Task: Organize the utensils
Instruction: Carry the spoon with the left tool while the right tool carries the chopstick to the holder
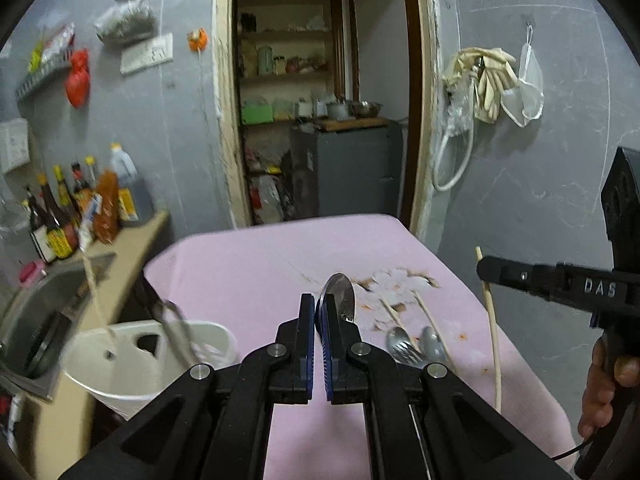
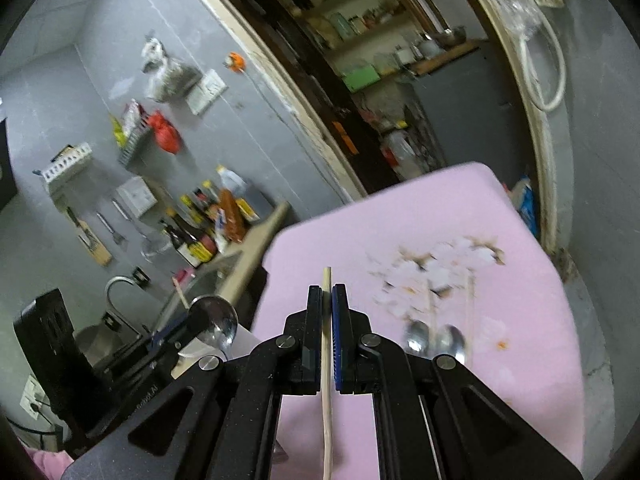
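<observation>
Steel spoon (image 1: pixel 340 294) clamped in left claw (image 1: pixel 319 308); right claw (image 2: pixel 327 300) apparently grips a chopstick (image 2: pixel 327 360).

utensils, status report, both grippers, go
Left gripper shut on a spoon. Right gripper shut on a chopstick. Spoons and chopsticks left on pink table. White holder unobstructed.

Home kitchen, lived-in. Sauce bottles (image 1: pixel 60 216) line a counter (image 1: pixel 132 240) beside a steel sink (image 1: pixel 36 320); a knife (image 2: pixel 90 236) hangs on the grey wall. Pantry shelves (image 1: pixel 286 72) show through the doorway. Pink-covered table (image 1: pixel 248 272).
</observation>
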`<state>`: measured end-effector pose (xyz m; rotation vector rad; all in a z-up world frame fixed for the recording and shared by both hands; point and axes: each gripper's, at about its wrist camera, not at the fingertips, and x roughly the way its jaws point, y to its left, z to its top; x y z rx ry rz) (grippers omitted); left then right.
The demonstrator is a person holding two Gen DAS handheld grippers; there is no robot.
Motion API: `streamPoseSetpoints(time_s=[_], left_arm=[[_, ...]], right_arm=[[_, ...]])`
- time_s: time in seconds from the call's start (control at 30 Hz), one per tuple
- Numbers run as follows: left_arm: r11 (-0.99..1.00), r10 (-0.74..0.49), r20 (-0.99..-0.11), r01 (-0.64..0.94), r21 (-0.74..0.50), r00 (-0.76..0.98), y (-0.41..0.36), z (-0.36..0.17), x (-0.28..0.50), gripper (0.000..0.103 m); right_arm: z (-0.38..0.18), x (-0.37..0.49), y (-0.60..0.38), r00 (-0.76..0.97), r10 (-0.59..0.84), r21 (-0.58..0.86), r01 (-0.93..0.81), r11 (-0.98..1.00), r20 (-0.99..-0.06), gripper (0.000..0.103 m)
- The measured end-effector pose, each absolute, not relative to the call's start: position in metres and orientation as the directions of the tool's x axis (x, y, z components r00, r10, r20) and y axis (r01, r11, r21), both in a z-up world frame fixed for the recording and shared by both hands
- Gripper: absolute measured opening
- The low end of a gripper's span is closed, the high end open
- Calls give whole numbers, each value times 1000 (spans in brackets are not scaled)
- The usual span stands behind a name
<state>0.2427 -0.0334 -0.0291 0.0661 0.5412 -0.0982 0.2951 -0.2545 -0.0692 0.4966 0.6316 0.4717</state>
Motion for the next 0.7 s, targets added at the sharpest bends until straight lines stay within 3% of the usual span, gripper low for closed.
streamPoseSetpoints(time_s=[0.3,0.7], left_arm=[[999,-43,-470,48,-1,882,23,4,236,4],[990,119,-396,-137,-19,910,133,34,242,4]], right_arm=[[-22,298,-200,765,562,528,-352,773,-314,4],[28,309,-112,839,525,446,-419,791,-143,4]])
